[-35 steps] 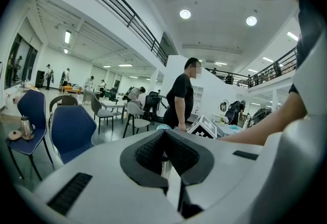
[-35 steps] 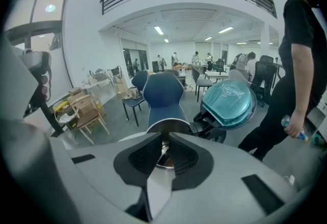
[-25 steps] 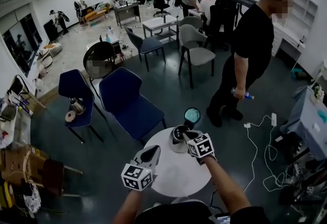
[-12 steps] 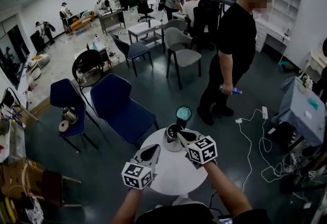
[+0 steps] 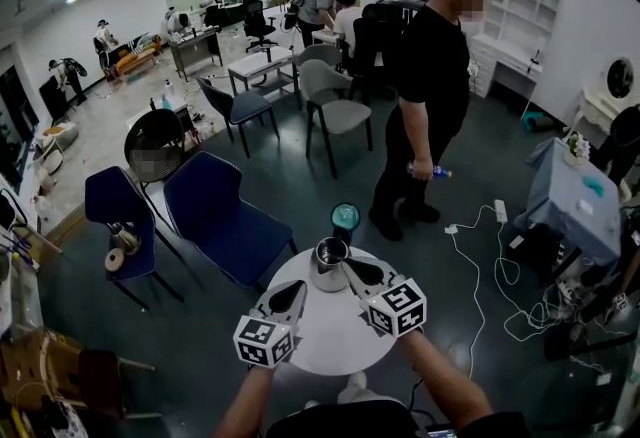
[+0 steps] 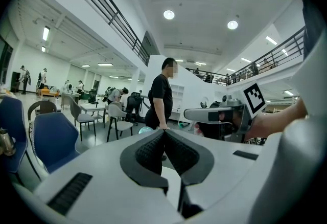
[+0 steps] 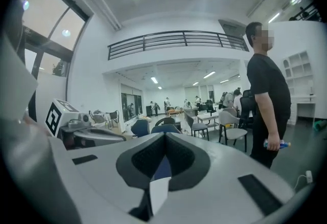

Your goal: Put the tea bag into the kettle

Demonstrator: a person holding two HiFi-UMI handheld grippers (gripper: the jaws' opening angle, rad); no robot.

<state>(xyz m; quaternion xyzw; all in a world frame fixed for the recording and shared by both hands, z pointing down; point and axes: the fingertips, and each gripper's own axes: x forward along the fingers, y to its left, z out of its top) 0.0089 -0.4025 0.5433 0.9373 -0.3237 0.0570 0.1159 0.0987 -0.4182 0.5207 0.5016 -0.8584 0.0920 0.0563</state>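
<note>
tea bag (image 7: 158, 193): only a white slip of it shows, pinched in the right gripper's (image 7: 164, 134) closed jaws, tips right by the steel kettle (image 5: 329, 261) on the round white table (image 5: 335, 341). left gripper (image 6: 163, 132) is closed on nothing, above the table.

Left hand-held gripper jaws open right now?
No, the left hand-held gripper has its dark pads pressed together at the tips, with nothing between them.
</note>
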